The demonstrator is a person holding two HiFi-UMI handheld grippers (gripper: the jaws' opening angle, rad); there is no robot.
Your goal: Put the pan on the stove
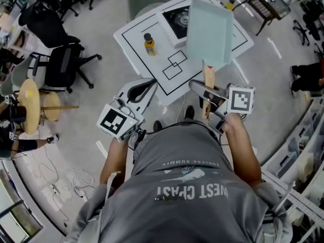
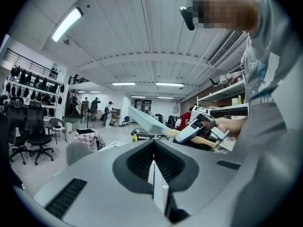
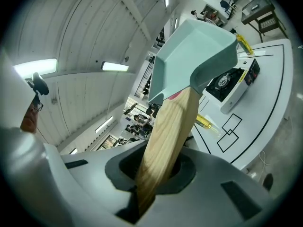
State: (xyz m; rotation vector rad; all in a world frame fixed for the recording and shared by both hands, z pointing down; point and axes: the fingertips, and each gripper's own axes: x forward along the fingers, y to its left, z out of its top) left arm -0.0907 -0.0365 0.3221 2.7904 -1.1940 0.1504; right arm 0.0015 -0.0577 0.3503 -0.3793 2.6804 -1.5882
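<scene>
A pale green square pan [image 1: 210,32] with a wooden handle [image 1: 207,80] hangs tilted in the air over the near right part of the white table [image 1: 136,37]. My right gripper [image 1: 205,88] is shut on that handle. In the right gripper view the handle [image 3: 165,136] runs up out of the jaws to the pan [image 3: 194,60]. The black-topped stove [image 1: 177,18] stands on the table's far side, partly hidden by the pan. It also shows below the pan as a white box, the stove [image 3: 229,82]. My left gripper [image 1: 144,90] is shut and empty, held at the table's near edge.
A small yellow bottle [image 1: 149,43] stands on the table left of the stove, among black outlined squares [image 1: 174,64]. Office chairs [image 1: 61,65] and a round wooden stool [image 1: 30,105] stand to the left. Shelving [image 1: 298,151] runs along the right.
</scene>
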